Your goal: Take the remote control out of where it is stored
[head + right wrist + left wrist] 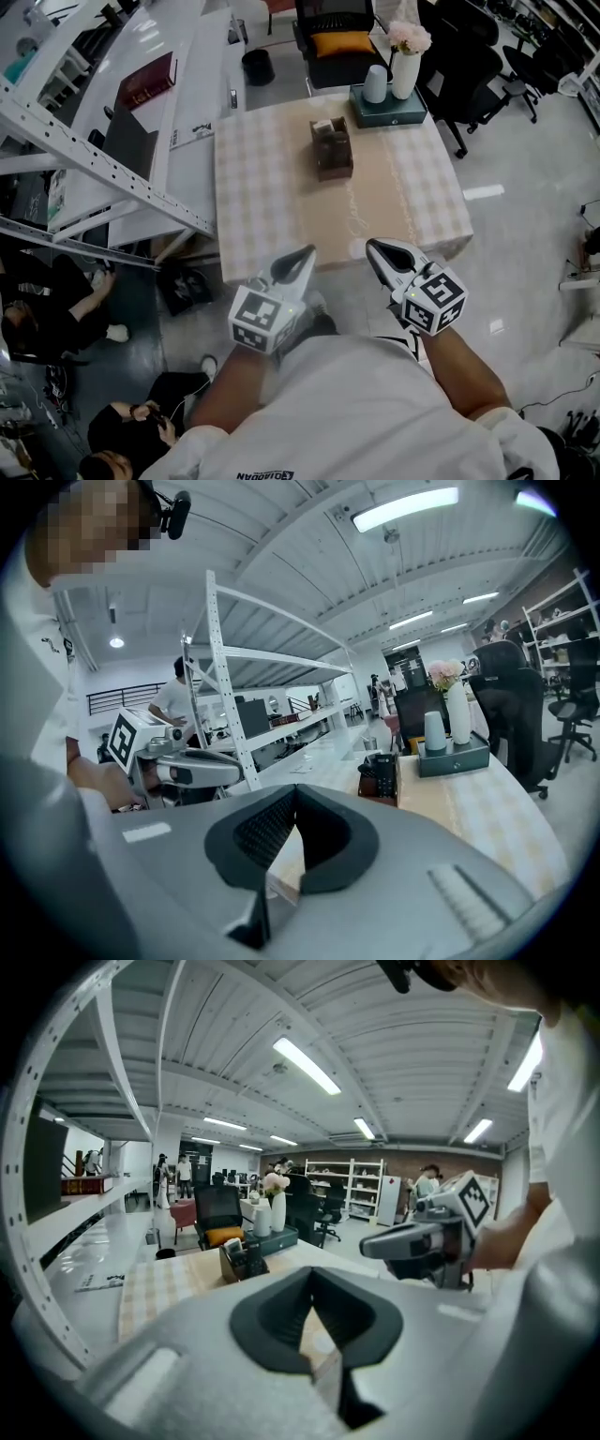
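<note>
While both grippers hang short of the table's near edge at the bottom of the head view, the remote control (251, 1255) stands on end in the brown holder (332, 150) at the middle of the checked table (253, 187) — well apart from either tool. The left gripper (307, 251) has its jaws pressed together on nothing, and the right gripper (374, 246) matches it, closed and empty. The remote reads as a slim dark slab, its upper part poking above the holder's rim; its buttons are too small to make out. It is probably light, rigid, smooth plastic that could slip — so the sensible hold is across the exposed top, drawn straight up, perhaps with the holder steadied.
</note>
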Motion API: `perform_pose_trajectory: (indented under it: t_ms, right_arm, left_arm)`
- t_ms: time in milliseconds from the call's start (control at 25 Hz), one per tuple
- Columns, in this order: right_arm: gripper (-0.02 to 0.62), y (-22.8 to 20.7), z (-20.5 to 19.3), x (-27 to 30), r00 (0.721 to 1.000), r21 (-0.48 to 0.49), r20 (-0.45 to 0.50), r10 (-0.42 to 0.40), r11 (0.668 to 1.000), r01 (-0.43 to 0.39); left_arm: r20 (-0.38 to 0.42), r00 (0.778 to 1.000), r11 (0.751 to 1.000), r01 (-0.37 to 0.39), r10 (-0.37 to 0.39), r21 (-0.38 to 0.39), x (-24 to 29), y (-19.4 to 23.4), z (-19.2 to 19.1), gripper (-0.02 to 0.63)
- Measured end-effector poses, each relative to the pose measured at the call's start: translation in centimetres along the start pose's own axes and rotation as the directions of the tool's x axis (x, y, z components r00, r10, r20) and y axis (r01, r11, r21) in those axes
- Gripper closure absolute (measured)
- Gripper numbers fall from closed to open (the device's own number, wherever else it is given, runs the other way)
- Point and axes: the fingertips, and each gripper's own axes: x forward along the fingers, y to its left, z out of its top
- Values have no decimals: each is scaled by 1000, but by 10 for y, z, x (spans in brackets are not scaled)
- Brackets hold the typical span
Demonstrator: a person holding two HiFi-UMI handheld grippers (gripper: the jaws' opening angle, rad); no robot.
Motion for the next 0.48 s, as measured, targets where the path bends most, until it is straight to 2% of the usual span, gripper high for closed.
perform_pose_trajectory:
  t_ms: [480]
  right_arm:
    - [589,-37,9,79,993,7,-19,-115,993,115]
  left_arm:
    - [-20,997,997,70,-69,42,26,78,-1,603]
